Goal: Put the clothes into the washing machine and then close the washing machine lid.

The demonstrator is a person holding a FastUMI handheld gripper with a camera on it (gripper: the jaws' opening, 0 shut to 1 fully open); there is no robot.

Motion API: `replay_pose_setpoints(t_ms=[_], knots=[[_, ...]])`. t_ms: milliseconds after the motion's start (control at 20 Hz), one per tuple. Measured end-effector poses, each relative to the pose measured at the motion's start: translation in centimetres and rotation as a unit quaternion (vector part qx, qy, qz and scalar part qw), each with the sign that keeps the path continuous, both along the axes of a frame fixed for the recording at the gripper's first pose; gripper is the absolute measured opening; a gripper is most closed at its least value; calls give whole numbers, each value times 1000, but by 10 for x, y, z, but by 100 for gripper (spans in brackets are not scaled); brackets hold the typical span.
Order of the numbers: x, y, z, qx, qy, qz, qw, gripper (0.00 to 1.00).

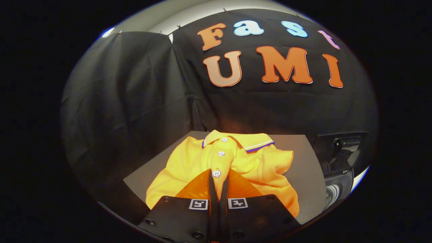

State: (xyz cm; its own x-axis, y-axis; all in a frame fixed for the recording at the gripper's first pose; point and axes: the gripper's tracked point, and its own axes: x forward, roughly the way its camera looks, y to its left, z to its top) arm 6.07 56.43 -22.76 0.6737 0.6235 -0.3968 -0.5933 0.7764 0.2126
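- Shirt (pixel 216 162), a yellow polo with a striped collar and a row of white buttons, lies crumpled on a grey worktop (pixel 303 168), directly ahead of the claw (pixel 218 189) at twelve o'clock.
- Claw fingers stand nearly together with only a thin gap between them, their tips low over the button placket; whether any cloth is pinched in that gap cannot be told.
- Fabric looks soft, light and limp, so it should bunch and drape rather than hold a shape. It is not fragile.
- Best hold, in my judgement, is a raised fold or the thicker collar and placket, where layered cloth gives the fingers something to bite. A flat single layer may slip free.
- Washing machine (pixel 341 162) sits off at about three o'clock, beside the worktop, dark and badly distorted; its opening and lid are hard to make out.
- Near hem of the shirt is hidden behind the claw's body.
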Motion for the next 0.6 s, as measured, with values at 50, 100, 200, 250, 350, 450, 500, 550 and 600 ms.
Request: replay_pose_setpoints(t_ms=[50, 100, 200, 250, 350, 450, 500, 550, 600], knots=[[1, -2, 8, 19, -6, -3, 1000, 8], [1, -3, 16, 32, -13, -3, 999, 8], [0, -7, 27, 44, -26, -1, 999, 8], [1, -10, 32, 47, -33, 2, 998, 8], [1, -11, 45, 50, -51, 4, 997, 8], [-4, -15, 57, 60, -62, 9, 996, 8], [-7, -20, 64, 66, -67, 9, 996, 8], [-14, -26, 71, 71, -72, 11, 995, 8], [-17, -29, 79, 75, -76, 12, 994, 8]])
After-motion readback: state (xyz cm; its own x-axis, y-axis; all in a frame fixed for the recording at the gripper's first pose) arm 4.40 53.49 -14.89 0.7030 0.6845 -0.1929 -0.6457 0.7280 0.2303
